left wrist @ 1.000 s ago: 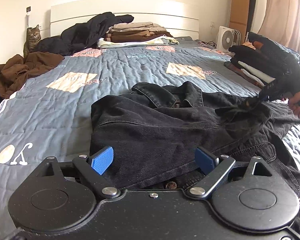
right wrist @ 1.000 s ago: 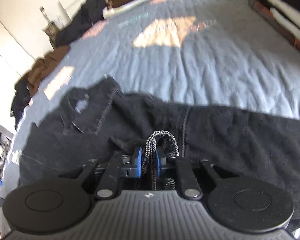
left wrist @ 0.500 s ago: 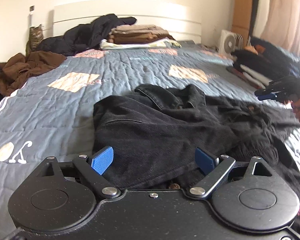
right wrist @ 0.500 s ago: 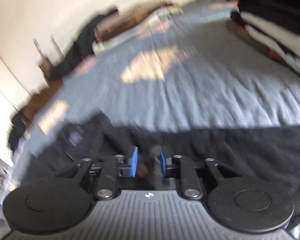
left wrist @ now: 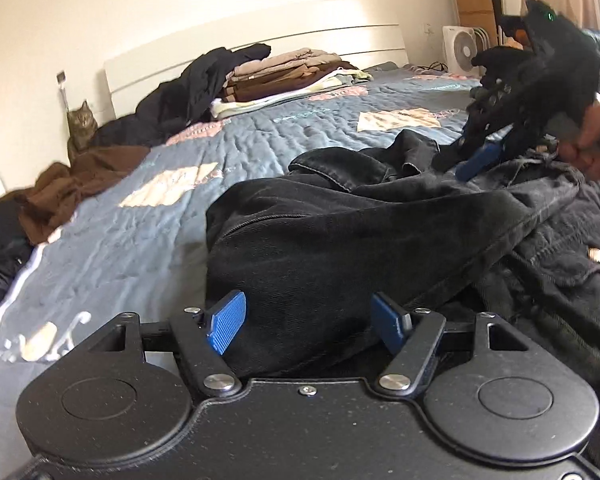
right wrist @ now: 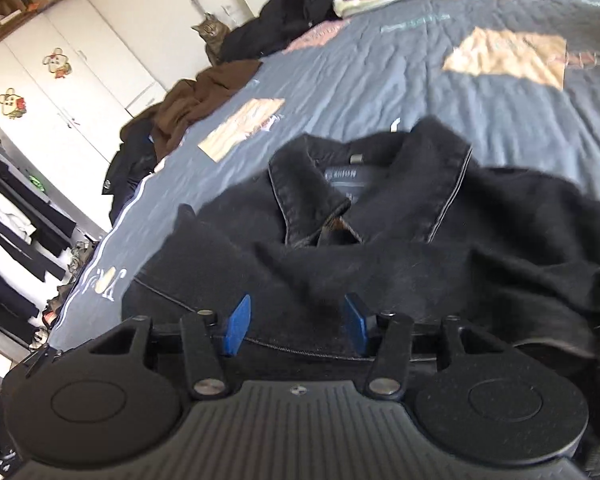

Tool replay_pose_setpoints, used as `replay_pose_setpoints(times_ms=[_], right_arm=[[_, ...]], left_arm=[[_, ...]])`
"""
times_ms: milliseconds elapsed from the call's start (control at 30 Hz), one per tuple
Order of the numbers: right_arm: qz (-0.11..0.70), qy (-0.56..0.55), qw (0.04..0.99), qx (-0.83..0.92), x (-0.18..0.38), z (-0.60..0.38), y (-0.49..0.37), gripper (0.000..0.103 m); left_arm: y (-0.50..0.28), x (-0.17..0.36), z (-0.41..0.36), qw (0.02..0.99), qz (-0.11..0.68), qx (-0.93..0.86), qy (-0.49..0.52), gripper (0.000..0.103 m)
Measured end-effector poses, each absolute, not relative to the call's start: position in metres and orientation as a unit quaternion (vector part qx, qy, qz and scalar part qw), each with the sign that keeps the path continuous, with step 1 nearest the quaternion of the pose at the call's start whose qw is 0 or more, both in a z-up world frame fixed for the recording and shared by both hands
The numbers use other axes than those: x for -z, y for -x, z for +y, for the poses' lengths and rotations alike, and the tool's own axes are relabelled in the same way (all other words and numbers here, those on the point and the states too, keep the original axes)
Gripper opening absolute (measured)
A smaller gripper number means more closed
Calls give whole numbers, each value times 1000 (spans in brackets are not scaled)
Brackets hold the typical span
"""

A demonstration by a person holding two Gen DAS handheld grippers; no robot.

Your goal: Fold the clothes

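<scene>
Now the cord loop pinched between the right gripper's (right wrist: 296,326) pads a second ago is gone; its jaws are spread wide and nothing is held, with the black denim jacket (right wrist: 380,240) just under the blue pads (right wrist: 238,322). Since then the gripper has been raised and tilted over the collar (right wrist: 312,184). The left gripper (left wrist: 308,320) is kept wide open as before, jacket fabric lying between its pads, unclamped. The jacket is spread rumpled on the blue quilt (left wrist: 148,224). Folded clothes (left wrist: 284,76) are stacked by the headboard. A cat (left wrist: 82,128) is seen at the wall.
</scene>
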State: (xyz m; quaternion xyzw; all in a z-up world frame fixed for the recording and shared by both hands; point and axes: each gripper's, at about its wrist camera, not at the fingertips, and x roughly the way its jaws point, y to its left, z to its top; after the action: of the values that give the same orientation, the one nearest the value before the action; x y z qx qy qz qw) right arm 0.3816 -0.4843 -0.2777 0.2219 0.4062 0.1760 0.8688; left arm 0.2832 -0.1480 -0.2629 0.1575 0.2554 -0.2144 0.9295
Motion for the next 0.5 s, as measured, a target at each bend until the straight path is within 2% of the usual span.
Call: replay_pose_setpoints(times_ms=[133,167,200,300,400,500], right_arm=[[416,-228,865,-163,290,-479,-381,52],[418,-231,864,-161,293,-483,-379,53],[419,-231,864,-156,295,-487,-376,53],[414,-235,868,-139,302,-498,-373,53],[405,-255,870,-121,308,-517,-373,53],[398,-250,877,-99,310,-533,-371,53]], left_arm=[[-294,274,-145,926,285,207,-136,68],[-297,277,-143,926,291,203,-130,66],[-299,280,-141,926,296,199,-124,50],[-303,283,-132,921,316,201,-105,14],[-306,279,-123,907,350,212,-97,7],[-306,277,-121,900,369,206,-107,6]])
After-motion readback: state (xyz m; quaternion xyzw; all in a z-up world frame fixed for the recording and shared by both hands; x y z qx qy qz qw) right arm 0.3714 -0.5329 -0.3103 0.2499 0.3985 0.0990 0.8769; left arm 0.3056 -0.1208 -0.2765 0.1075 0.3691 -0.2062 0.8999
